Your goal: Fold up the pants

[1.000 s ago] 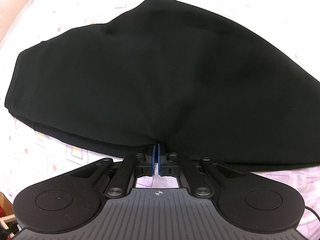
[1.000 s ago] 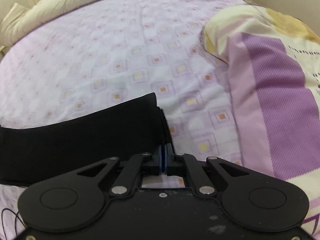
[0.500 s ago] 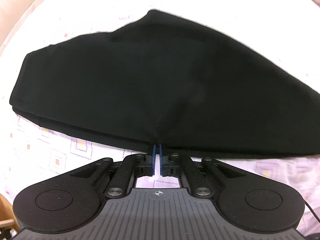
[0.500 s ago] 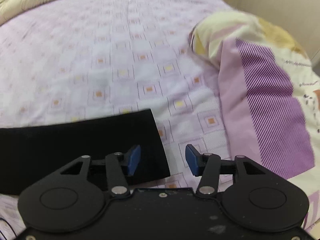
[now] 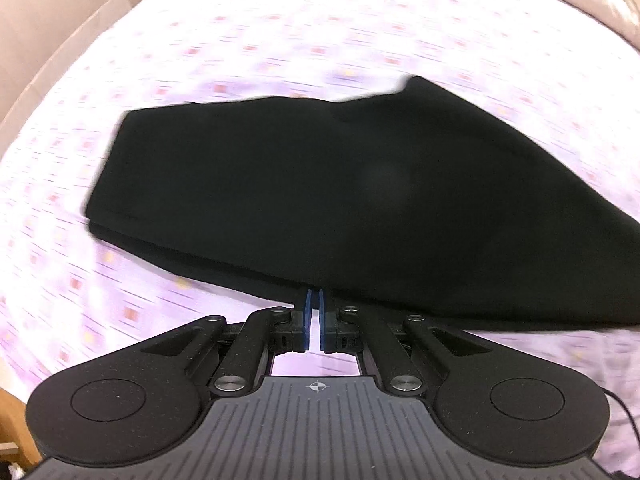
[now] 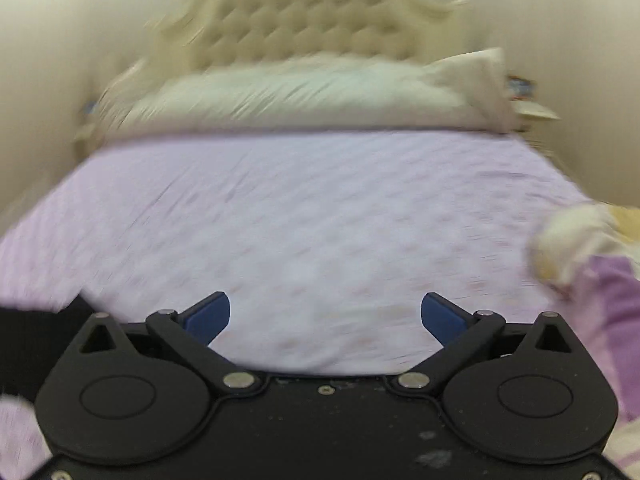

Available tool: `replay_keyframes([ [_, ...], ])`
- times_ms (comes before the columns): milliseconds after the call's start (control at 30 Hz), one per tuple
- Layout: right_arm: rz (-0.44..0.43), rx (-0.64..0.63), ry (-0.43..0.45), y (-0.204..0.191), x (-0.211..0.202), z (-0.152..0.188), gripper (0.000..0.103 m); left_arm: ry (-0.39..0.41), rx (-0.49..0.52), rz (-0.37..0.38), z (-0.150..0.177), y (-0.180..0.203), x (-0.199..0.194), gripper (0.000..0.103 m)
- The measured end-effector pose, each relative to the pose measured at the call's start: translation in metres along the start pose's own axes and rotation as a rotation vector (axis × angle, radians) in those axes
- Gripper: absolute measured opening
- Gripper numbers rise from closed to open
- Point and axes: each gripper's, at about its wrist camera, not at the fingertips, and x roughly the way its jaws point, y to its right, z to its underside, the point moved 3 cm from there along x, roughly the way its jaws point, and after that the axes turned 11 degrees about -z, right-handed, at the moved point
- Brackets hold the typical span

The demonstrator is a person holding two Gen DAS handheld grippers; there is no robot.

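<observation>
The black pants (image 5: 340, 200) lie folded in layers on the lilac patterned bed sheet (image 5: 240, 40), filling the middle of the left wrist view. My left gripper (image 5: 314, 300) is shut on the near edge of the pants, its blue pads pressed together with a thin gap behind. In the right wrist view only a black corner of the pants (image 6: 36, 332) shows at the lower left. My right gripper (image 6: 324, 316) is wide open and empty, raised above the sheet and apart from the pants.
A cream tufted headboard (image 6: 304, 28) and pale pillows (image 6: 304, 92) stand at the far end of the bed. A purple and yellow quilt (image 6: 600, 280) lies at the right. A beige bed frame edge (image 5: 60, 52) runs along the upper left.
My right gripper let go of the pants end, opened wide and lifted away, tilting up toward the headboard. My left gripper stays shut on the pants and has pulled back, so they look smaller.
</observation>
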Motion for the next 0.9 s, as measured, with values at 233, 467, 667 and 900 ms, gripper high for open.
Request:
replay_keyframes([
  [233,-0.310,-0.222,-0.252,-0.160,0.057,0.021,0.103,0.018,0.010,-0.025,-0.011,-0.060,0.022,0.003],
  [467,-0.468,-0.442,-0.378,-0.301,0.093,0.058,0.077,0.027,0.008,-0.021,-0.015,-0.106,0.034,0.003],
  [667,-0.492,-0.543,-0.445,-0.367,0.124,0.084,0.056,0.038,0.030,-0.011,-0.021,-0.131,0.042,0.003],
  [900,-0.455,-0.702,-0.490,-0.397,0.140,0.112,0.045,0.050,0.028,0.033,-0.032,-0.146,0.041,0.003],
])
